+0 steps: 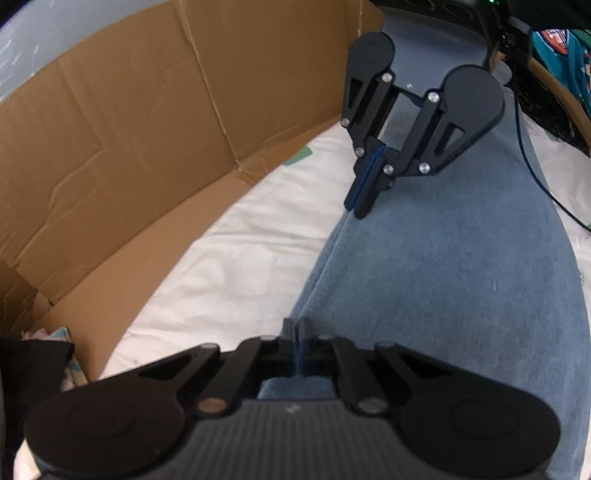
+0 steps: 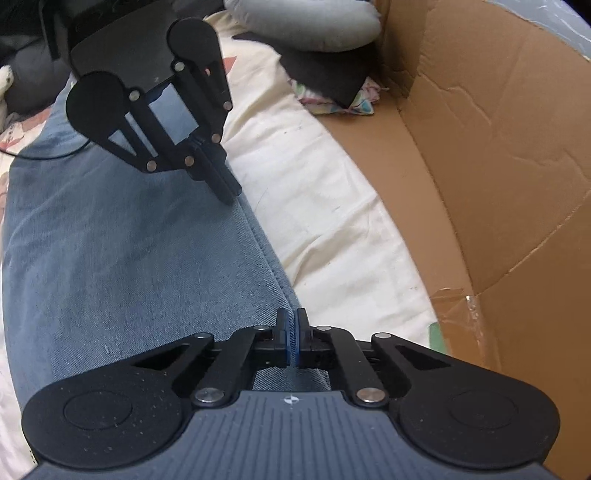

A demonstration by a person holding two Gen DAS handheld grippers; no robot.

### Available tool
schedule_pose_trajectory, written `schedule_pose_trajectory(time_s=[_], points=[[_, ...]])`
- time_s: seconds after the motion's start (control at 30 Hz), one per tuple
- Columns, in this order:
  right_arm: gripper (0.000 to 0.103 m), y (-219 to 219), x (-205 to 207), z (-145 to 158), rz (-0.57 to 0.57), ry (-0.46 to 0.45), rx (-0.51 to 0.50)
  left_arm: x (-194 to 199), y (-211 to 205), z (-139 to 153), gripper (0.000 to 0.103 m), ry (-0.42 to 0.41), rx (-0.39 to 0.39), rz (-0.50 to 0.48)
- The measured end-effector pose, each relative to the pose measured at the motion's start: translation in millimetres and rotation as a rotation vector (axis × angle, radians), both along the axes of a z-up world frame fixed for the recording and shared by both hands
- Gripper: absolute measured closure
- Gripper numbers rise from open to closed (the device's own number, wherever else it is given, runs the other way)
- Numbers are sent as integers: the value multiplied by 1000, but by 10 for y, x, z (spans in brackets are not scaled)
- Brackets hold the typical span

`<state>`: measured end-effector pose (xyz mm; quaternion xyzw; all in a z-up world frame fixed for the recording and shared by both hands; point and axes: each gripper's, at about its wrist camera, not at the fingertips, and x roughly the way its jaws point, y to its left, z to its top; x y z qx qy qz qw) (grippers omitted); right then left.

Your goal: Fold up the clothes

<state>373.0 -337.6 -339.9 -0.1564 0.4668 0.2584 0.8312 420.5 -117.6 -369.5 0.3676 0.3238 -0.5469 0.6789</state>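
A blue denim garment (image 1: 443, 277) lies stretched flat on a white sheet (image 1: 240, 266). At the bottom of the left wrist view, my left gripper (image 1: 295, 326) is shut on the near end of the garment's long folded edge. My right gripper (image 1: 358, 210) is shut on the same edge at the far end. In the right wrist view the denim garment (image 2: 129, 240) fills the left half. There my right gripper (image 2: 291, 314) pinches its edge close by, and my left gripper (image 2: 229, 195) pinches it farther along. The edge runs straight between the two grippers.
A brown cardboard wall (image 1: 129, 147) stands along the sheet beside the garment's edge, also the cardboard wall (image 2: 498, 166). A grey cushion (image 2: 303, 26), a dark cloth (image 2: 325, 74) and a patterned cloth (image 2: 354, 103) lie at one end. A black cable (image 1: 535, 177) crosses the denim.
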Motion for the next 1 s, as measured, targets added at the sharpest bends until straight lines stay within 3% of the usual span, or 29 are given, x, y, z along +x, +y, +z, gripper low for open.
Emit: schedule_pose_trajectory(time_s=[0.23, 0.43, 0.53, 0.63, 0.77, 1.0], points=[[103, -27, 63, -42, -79, 0, -6, 29, -32, -88, 103, -9, -3, 38], [103, 66, 97, -145, -129, -12, -47, 126, -42, -130, 102, 28, -33, 190], [98, 27, 39, -71, -200, -41, -27, 118, 52, -36, 96, 23, -59, 265], [95, -51, -70, 42, -277, -66, 15, 86, 268, 86, 92, 15, -85, 349], [71, -163, -265, 148, -364, -92, 56, 21, 678, 263, 84, -26, -105, 490], [71, -343, -588, 165, -490, -96, 95, 14, 1616, 569, 79, -166, -45, 778]])
